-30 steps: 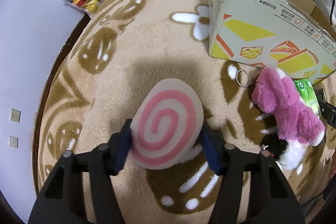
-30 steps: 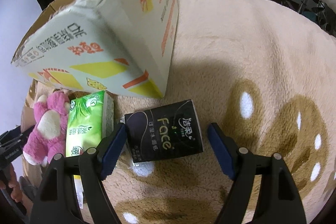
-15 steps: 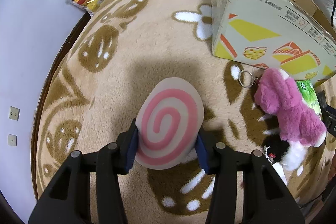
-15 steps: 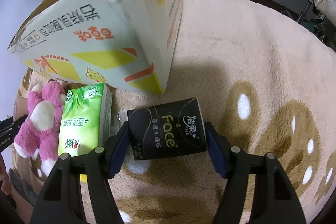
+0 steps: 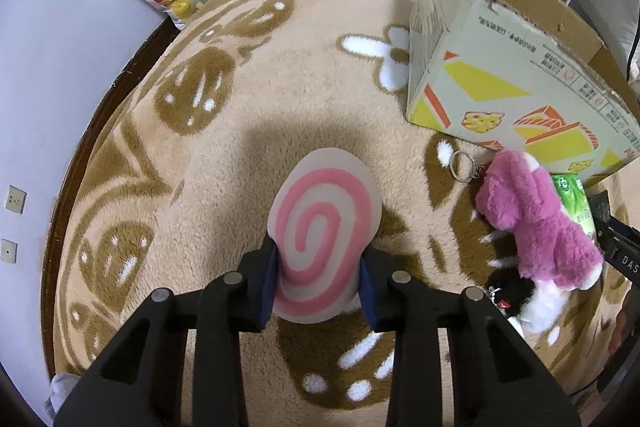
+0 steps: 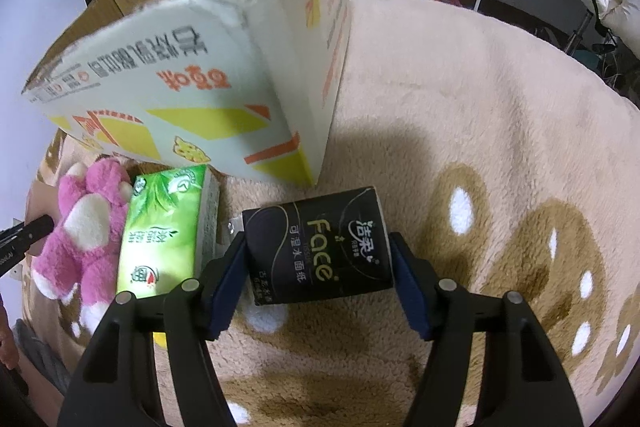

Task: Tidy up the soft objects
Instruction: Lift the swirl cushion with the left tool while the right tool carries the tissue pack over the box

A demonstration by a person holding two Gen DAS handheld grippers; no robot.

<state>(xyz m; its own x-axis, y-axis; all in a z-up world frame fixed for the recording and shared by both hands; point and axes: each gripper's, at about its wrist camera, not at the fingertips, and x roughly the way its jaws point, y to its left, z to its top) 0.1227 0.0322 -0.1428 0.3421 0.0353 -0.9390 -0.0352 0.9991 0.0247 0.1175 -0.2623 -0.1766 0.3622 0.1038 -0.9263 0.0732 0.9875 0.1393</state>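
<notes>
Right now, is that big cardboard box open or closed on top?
Open. The cardboard box shows no lid, and its brown inner wall is visible above the torn rim. Its contents cannot be seen.

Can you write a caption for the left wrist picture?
Left gripper squeezes a pink swirl cushion on the carpet.

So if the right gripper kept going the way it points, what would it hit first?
Probably the rug: its jaws already pinch the black tissue pack, and only carpet shows beyond; depth is unclear.
</notes>
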